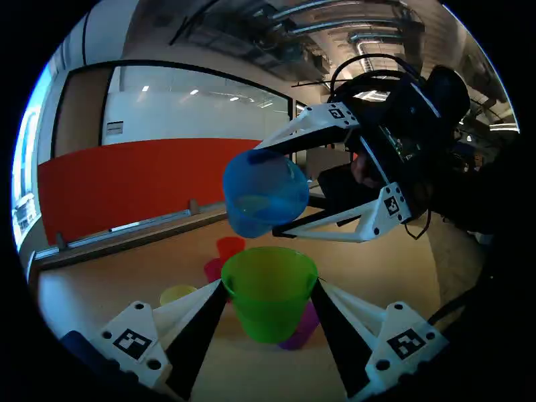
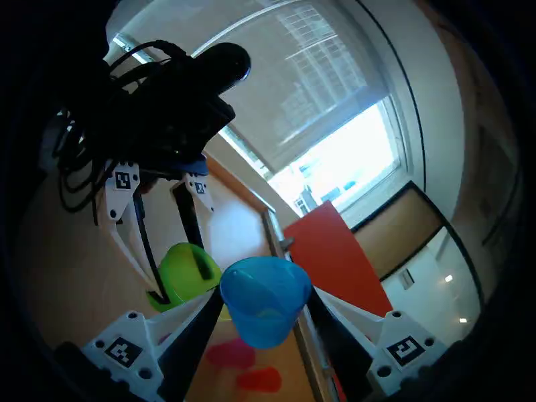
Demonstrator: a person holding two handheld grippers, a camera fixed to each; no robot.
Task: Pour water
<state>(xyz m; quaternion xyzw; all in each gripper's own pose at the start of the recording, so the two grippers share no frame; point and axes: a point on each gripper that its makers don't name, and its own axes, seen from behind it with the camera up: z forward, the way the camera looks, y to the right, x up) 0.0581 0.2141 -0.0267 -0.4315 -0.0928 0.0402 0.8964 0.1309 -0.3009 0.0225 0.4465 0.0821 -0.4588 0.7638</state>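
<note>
Clamping green cup [image 1: 269, 305] upright in left gripper [image 1: 268, 288] and blue cup [image 2: 263, 315] in right gripper [image 2: 264, 296], blue cup tilted just above and ahead of left gripper, other cups [image 1: 230, 246] on table [image 1: 382, 268] beyond.

In my right gripper view, daylight pours through the tall glazed window [image 2: 348, 161] and burns out to white, so the black housing of my left gripper [image 2: 179, 281] reads as a near silhouette. The translucent blue plastic cup [image 2: 264, 301] glows, backlit. My left gripper view is softer and more even, with small ceiling spotlights [image 1: 194, 92] far off; the translucent green plastic cup [image 1: 269, 291] shines brightly above the pale wooden tabletop [image 1: 382, 268]. The 2 views bend straight lines strongly near their edges, where detail dims and smears.
</note>
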